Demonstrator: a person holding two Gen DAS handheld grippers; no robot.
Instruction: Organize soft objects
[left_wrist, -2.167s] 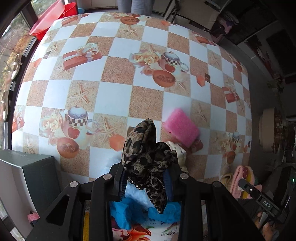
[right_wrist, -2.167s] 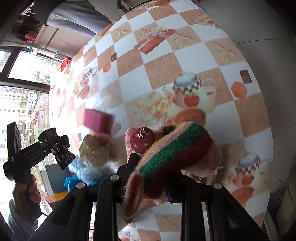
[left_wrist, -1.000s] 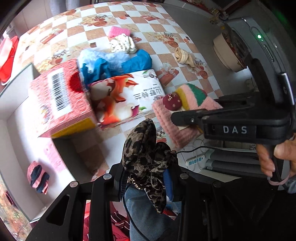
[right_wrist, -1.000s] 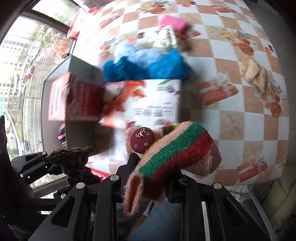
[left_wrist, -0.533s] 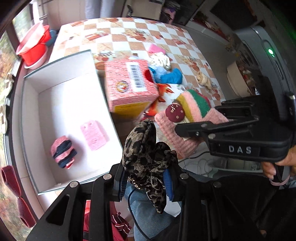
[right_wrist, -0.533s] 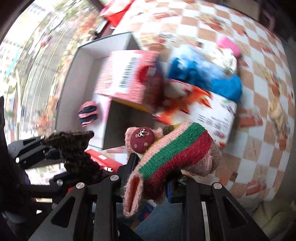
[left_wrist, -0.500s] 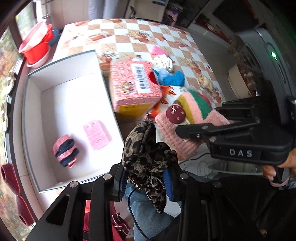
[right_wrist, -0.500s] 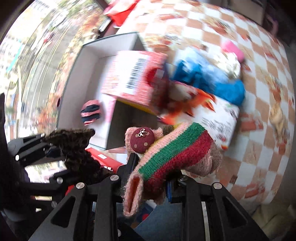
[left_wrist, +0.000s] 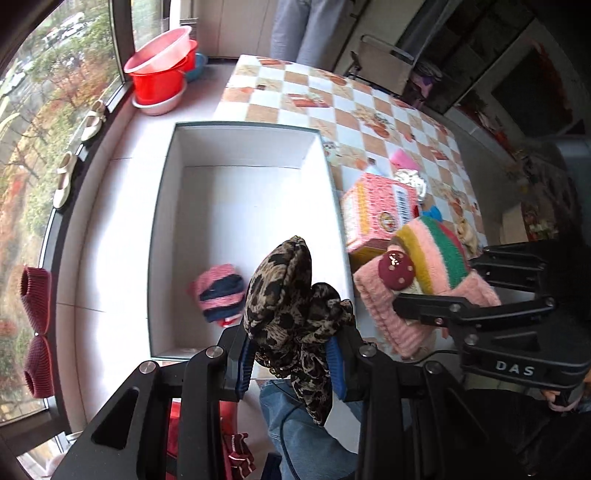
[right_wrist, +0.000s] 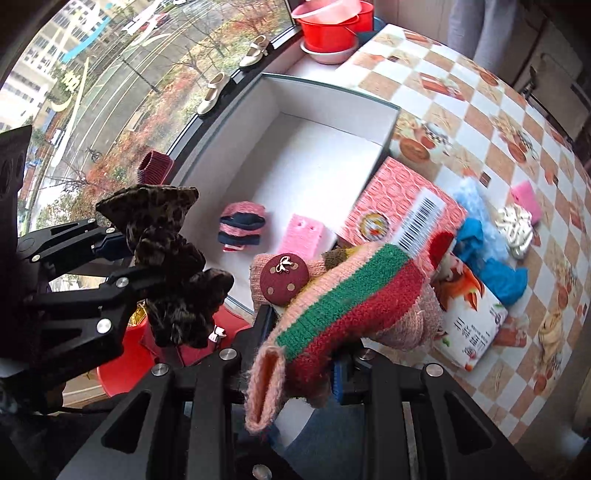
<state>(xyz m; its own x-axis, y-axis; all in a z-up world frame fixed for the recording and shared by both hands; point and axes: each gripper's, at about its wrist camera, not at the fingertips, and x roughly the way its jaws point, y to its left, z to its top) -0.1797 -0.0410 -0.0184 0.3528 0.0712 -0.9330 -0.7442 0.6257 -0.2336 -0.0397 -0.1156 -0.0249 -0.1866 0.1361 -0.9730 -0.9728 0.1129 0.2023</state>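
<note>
My left gripper (left_wrist: 291, 360) clamps a floppy leopard-print fabric bow (left_wrist: 291, 306), lower centre; my right gripper (right_wrist: 304, 363) pinches a fuzzy striped knit mitten (right_wrist: 343, 310) — both above the white rectangular box (left_wrist: 240, 177).

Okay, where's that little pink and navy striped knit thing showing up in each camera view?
Left wrist: the striped knit piece lies low centre-left, just left of the leopard bow.
Right wrist: it sits centre-left, beside the pink sponge.
Shared landmark: the white box, whose floor it lies on in both views.
</note>
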